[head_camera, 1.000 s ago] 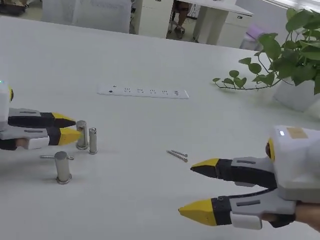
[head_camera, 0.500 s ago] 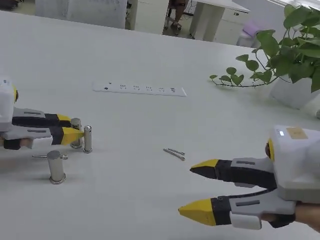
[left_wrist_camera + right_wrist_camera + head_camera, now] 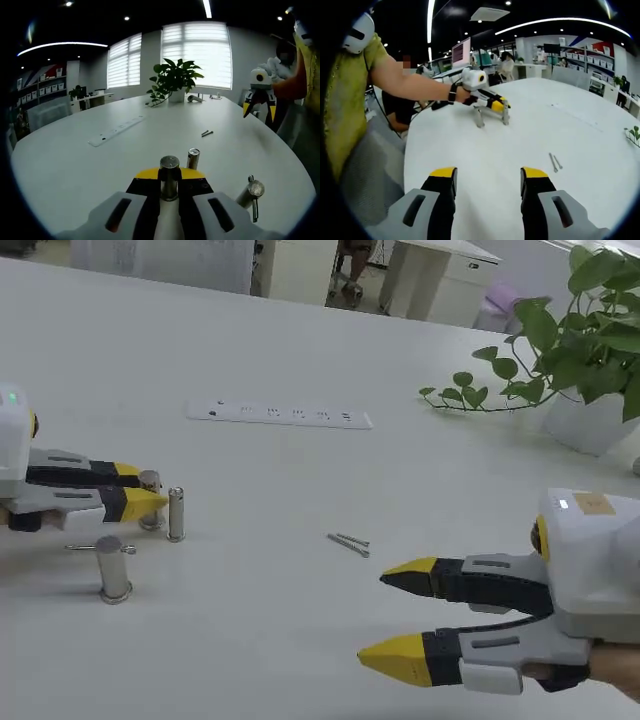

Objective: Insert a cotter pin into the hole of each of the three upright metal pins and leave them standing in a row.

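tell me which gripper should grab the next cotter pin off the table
Right, probably. The right gripper is open, empty and nearer the two loose cotter pins; the left gripper is closed around an upright metal pin.

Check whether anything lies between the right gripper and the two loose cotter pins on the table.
Nothing visible does. Only bare table lies between the open right gripper and the cotter pins, just ahead of its jaws. The left gripper, closed around a metal pin, is well off to the side.
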### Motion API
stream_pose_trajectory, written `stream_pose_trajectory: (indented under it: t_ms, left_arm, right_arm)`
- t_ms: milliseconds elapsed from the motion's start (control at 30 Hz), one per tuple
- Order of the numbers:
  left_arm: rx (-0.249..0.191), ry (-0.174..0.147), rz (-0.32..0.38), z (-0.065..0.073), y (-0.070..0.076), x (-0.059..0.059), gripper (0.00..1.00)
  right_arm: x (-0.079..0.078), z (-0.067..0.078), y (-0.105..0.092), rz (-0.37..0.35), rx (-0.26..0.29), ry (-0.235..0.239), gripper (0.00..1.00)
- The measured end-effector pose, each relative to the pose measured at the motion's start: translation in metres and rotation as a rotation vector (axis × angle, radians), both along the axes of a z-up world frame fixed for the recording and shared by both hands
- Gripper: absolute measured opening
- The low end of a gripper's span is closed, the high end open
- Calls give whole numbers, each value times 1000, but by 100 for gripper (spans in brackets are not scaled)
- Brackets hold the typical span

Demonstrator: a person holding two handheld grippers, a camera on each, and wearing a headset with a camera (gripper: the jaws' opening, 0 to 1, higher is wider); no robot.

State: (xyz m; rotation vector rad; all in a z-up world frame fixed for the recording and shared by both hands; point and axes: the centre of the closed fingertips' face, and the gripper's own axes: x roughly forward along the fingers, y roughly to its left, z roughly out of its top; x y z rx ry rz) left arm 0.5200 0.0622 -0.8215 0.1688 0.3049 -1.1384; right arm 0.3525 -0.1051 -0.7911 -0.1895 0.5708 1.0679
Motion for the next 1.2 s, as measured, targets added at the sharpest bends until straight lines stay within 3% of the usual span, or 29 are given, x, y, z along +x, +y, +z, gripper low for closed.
stream_pose_trajectory:
  t_ms: [133, 367, 633, 967, 1200]
  left_arm:
    - [15, -4, 21, 0, 5, 2, 9]
    - [-4, -19, 84, 11, 22, 10, 9]
    - [2, -24, 159, 17, 55, 6, 9]
    - [0, -16, 234, 22, 89, -20, 9]
    - [-1, -4, 256, 26, 102, -60, 9]
  right_arm:
    - [0, 0, 1, 1, 4, 0, 52]
    - [0, 1, 2, 6, 8, -1, 52]
    - [-1, 5, 8, 18, 17, -10, 52]
    - [-4, 11, 12, 37, 23, -24, 52]
    - [-7, 16, 14, 44, 34, -36, 52]
